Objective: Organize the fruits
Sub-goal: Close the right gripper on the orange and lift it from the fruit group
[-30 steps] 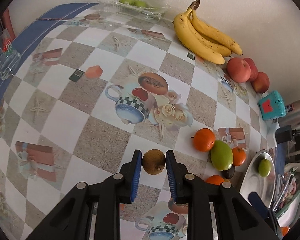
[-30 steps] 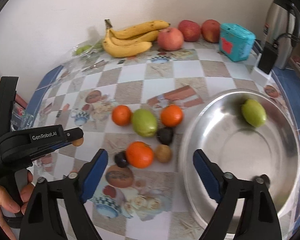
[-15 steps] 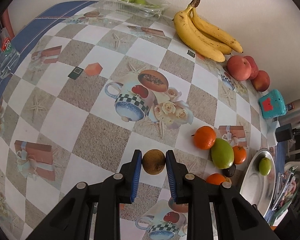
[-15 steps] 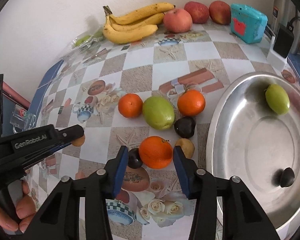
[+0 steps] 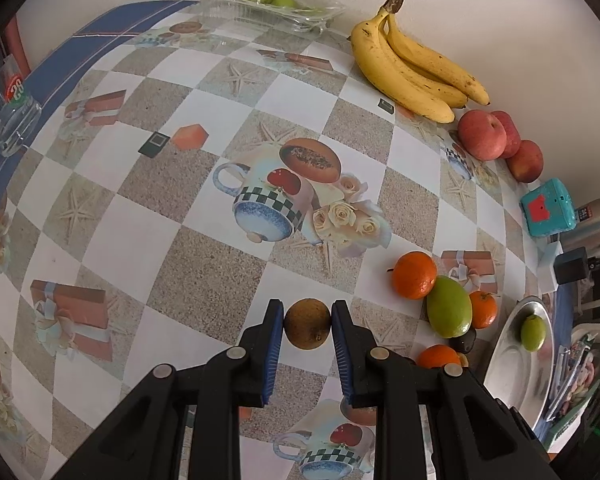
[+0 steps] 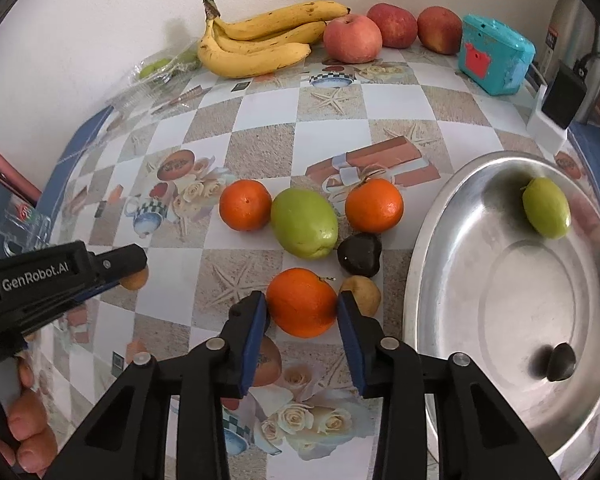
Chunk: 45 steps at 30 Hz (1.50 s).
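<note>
Two tools are loaded: the left tool [image 5: 307,330] grips a small brown fruit [image 5: 307,328]. The right tool [image 6: 302,306], wide open a second ago, has just been closing onto the lower-centre orange [image 6: 301,302], pads touching. That orange looks ready for the steel tray [image 6: 432,240] at right.

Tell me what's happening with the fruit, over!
Left gripper shut on brown fruit. Right gripper just closed around orange. Small tan fruit crowds its right finger. Tray close by.

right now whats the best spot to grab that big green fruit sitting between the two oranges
Grip the big green fruit across its narrow middle, coming down from above. It lies on its side, long axis slanting from upper left to lower right, so the short width suits the tool best. An orange touches its left end, and another orange and a dark fruit crowd its right, so put the pads on its near and far flanks.
</note>
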Motion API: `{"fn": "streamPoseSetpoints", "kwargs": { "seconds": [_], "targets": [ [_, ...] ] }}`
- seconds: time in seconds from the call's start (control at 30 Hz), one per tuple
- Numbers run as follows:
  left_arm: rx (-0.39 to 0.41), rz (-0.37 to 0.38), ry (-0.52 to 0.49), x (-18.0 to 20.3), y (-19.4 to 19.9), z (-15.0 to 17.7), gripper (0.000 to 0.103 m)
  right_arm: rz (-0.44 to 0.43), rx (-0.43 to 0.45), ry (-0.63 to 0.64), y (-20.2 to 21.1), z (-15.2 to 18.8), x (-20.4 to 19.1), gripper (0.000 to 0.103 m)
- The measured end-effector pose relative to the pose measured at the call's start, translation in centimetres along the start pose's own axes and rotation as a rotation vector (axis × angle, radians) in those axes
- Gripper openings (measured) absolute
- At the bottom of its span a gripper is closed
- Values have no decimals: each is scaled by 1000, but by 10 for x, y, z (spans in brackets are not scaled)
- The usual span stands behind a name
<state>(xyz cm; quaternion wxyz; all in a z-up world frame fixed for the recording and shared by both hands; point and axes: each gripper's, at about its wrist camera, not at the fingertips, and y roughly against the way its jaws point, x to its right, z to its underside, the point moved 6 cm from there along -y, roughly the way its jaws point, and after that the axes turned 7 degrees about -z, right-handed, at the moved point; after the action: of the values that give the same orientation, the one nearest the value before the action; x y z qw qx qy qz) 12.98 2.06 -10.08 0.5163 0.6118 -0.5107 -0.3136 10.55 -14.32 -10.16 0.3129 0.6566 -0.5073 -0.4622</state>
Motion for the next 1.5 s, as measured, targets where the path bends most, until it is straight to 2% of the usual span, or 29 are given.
{"fn": "streamPoseSetpoints", "kwargs": {
  "seconds": [0.27,0.63,0.87,1.03,1.07,1.1,1.33,1.5],
  "targets": [
    [16,11,5,1,7,-4,26,0,-3,4,1,0,0,36],
    [65,44,-6,10,28,-10,27,-129,68,-62,32,-12,-3,35],
    [85,58,-35,24,38,-8,26,-133,103,-68,49,-16,4,35],
    [84,52,-69,38,38,-1,26,-95,110,-101,54,-14,27,35],
    [83,52,-79,41,38,1,26,-88,117,-114,56,-14,34,34],
    [80,55,-89,45,38,3,26,-87,124,-131,58,-14,40,27],
    [60,68,-152,73,34,20,26,-78,157,-246,73,-10,86,27],
    [50,66,-176,83,31,28,27,-69,149,-287,74,-6,103,27]
  ]
}}
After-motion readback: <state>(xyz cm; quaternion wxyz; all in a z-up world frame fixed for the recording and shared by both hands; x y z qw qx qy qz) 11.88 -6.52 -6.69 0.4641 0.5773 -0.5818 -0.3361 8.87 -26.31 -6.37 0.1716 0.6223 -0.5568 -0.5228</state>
